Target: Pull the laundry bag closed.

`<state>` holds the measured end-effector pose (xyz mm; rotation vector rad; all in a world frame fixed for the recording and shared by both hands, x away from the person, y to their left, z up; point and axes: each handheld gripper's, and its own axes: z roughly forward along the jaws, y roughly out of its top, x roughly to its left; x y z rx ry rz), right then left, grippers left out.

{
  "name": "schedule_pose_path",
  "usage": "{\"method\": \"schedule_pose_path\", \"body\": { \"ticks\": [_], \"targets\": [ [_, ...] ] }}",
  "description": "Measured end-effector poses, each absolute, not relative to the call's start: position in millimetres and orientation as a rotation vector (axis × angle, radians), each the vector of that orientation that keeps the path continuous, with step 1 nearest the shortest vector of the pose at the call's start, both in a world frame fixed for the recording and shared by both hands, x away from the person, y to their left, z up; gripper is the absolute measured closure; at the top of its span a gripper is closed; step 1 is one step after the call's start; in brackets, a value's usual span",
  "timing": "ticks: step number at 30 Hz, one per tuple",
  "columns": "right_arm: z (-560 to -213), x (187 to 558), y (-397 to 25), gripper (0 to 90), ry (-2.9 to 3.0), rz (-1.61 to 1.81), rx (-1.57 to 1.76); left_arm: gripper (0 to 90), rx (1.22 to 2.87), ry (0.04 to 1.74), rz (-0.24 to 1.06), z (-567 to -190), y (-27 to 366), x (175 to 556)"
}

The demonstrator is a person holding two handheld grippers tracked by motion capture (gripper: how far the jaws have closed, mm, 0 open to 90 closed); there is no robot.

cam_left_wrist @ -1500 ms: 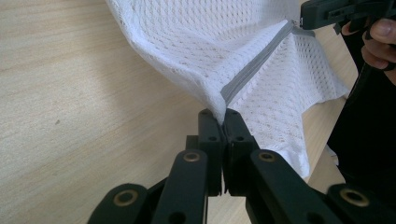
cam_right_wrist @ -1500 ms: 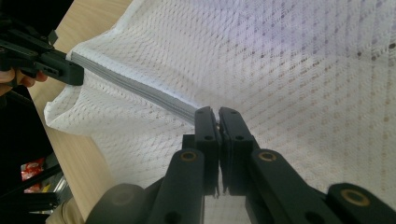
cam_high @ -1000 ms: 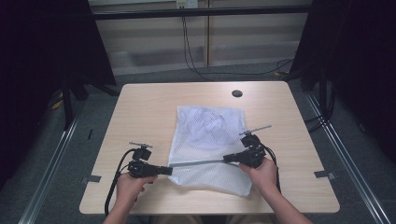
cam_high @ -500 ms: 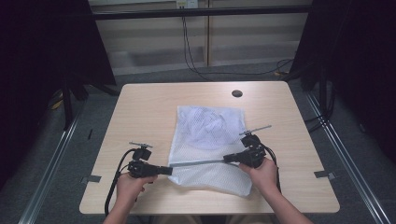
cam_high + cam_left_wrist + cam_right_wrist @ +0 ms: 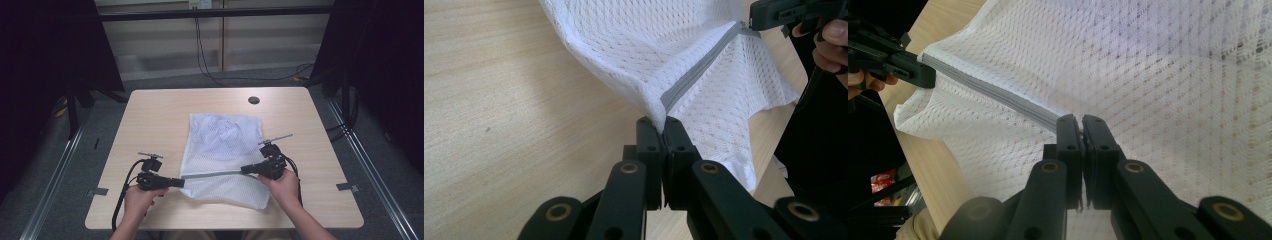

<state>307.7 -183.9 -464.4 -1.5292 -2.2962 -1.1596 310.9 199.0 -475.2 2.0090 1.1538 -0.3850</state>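
Note:
A white mesh laundry bag (image 5: 222,150) lies on the wooden table (image 5: 160,115), with a grey zipper (image 5: 212,174) running across its near part. My left gripper (image 5: 181,182) is shut on the zipper's left end, where the mesh (image 5: 644,55) and the grey zipper (image 5: 696,70) bunch between the jaws (image 5: 660,125). My right gripper (image 5: 245,170) is shut on the zipper's right end; its jaws (image 5: 1081,122) pinch the grey zipper (image 5: 998,95) against the mesh (image 5: 1158,75). The zipper is pulled taut between them, lifted slightly off the table.
A dark round hole (image 5: 254,100) sits near the table's far edge. Cables (image 5: 125,190) trail from both grippers toward the person. Bare wood lies left and right of the bag. Black curtains and floor rails flank the table.

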Motion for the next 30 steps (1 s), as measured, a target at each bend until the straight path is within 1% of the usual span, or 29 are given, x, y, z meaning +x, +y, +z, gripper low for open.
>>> {"method": "schedule_pose_path", "body": {
  "ticks": [30],
  "targets": [
    [-464.6,304.7,-200.1,87.0,-2.303,-1.140,-1.569,88.4,1.995,1.169,-0.398,-475.3,199.8,310.5]
  ]
}}
